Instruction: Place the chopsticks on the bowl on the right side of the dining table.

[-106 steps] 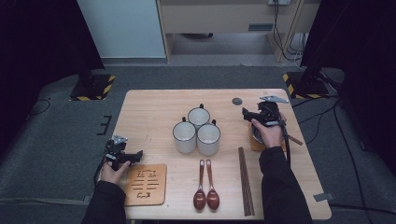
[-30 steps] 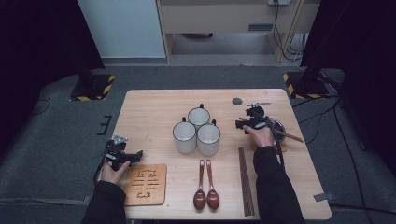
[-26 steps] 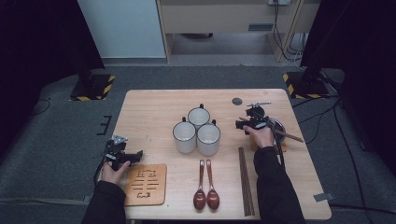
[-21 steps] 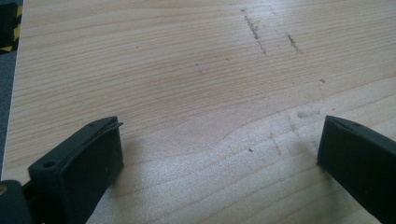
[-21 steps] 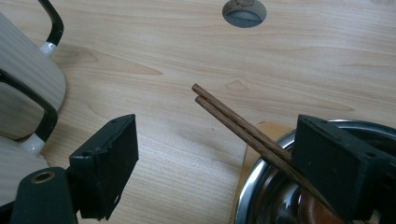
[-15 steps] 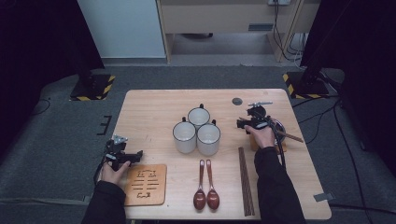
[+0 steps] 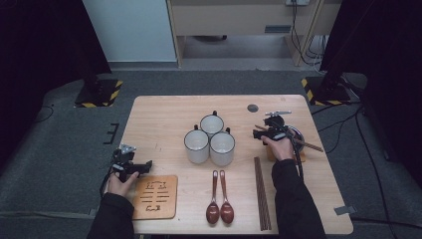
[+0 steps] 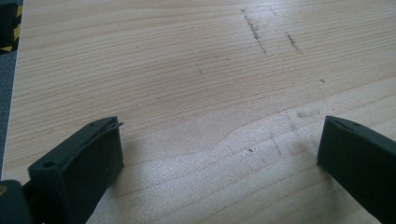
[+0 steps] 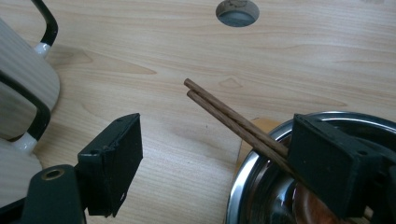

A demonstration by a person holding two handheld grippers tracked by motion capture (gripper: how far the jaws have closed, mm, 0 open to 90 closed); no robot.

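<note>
A pair of brown chopsticks (image 9: 224, 112) lies across the rim of a steel bowl (image 9: 247, 177), its tips jutting out over the table. My right gripper (image 9: 219, 140) is open around them, and the sticks pass close to its right jaw. In the high view this gripper (image 7: 259, 133) sits at the left side of the bowl (image 7: 294, 133), with the chopsticks' far ends (image 7: 311, 146) sticking out to the right. My left gripper (image 7: 145, 166) rests at the table's left edge. Its jaws (image 8: 223, 135) stand wide open over bare wood with nothing between them.
Three white mugs (image 7: 211, 139) cluster mid-table, close to the left of the right gripper (image 9: 23, 93). Two brown spoons (image 7: 220, 199) and a second chopstick pair (image 7: 262, 194) lie near the front. A wooden trivet (image 7: 155, 196) sits front left. A round hole (image 9: 238, 10) lies beyond the bowl.
Since 3.5 s ago my right gripper has shifted slightly left and lower beside the bowl. Over the last second nothing visibly moved. The left gripper has stayed put.
</note>
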